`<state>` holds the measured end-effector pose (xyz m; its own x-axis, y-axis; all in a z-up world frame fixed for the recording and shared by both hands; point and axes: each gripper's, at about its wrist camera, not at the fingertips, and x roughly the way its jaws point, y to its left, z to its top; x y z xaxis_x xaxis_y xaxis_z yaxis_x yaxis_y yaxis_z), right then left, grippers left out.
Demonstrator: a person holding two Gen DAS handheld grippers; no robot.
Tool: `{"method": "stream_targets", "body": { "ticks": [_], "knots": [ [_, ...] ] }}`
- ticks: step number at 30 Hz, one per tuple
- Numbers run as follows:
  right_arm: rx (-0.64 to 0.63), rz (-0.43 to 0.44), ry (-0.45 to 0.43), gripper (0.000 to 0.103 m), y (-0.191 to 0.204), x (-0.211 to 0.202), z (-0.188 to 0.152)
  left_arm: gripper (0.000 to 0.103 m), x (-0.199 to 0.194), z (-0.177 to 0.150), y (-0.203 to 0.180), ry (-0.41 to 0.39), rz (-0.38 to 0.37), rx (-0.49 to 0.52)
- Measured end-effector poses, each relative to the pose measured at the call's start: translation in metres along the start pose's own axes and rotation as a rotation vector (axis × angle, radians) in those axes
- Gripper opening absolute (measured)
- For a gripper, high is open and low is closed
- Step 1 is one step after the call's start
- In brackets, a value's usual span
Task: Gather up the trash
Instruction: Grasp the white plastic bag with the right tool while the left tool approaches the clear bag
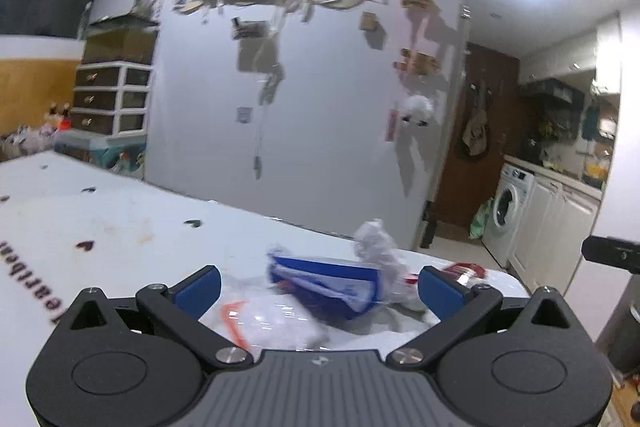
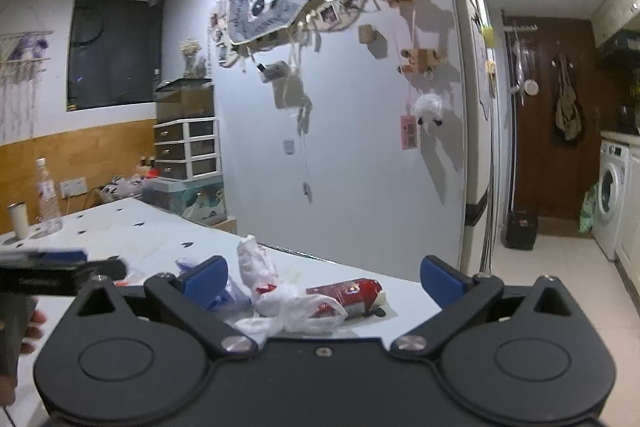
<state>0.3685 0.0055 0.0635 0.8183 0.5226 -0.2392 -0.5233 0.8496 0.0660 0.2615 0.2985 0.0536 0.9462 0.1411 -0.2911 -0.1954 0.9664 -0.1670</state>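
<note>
Trash lies in a pile near the corner of the white table (image 1: 120, 227). In the left wrist view, a crushed blue and white carton (image 1: 328, 287) sits between the fingers of my open left gripper (image 1: 320, 291), with a clear plastic bag (image 1: 276, 327) below it and a crumpled white paper (image 1: 376, 243) behind. In the right wrist view, my open right gripper (image 2: 324, 285) faces crumpled white wrappers (image 2: 280, 299) and a red packet (image 2: 352, 293). Neither gripper holds anything. The left gripper (image 2: 60, 267) shows at the left edge of that view.
A plastic bottle (image 2: 46, 191) and a white cup (image 2: 18, 219) stand at the table's far left. A drawer unit (image 2: 188, 147) stands against the wall. The table corner is near the trash; beyond it is a washing machine (image 2: 612, 195) and tiled floor.
</note>
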Motion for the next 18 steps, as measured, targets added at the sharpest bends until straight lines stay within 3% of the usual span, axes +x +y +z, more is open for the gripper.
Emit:
{"method": "stream_targets", "body": {
  "ticks": [5, 7, 9, 12, 18],
  "knots": [
    [0.013, 0.024, 0.049, 0.102, -0.001, 0.046, 0.003, 0.103, 0.006, 0.001, 0.033, 0.0, 0.011, -0.038],
    [0.002, 0.055, 0.086, 0.093, 0.001, 0.065, 0.0, 0.103, 0.012, -0.001, 0.047, 0.024, 0.002, -0.072],
    [0.02, 0.087, 0.128, 0.075, 0.0, 0.084, -0.004, 0.103, 0.018, -0.003, 0.057, 0.045, -0.011, -0.097],
    [0.027, 0.089, 0.189, 0.063, 0.001, 0.11, -0.011, 0.103, 0.026, -0.006, 0.07, 0.068, -0.045, -0.157],
    [0.002, 0.115, 0.209, 0.061, 0.001, 0.136, -0.018, 0.103, 0.039, -0.019, 0.078, 0.131, -0.061, -0.209]
  ]
}}
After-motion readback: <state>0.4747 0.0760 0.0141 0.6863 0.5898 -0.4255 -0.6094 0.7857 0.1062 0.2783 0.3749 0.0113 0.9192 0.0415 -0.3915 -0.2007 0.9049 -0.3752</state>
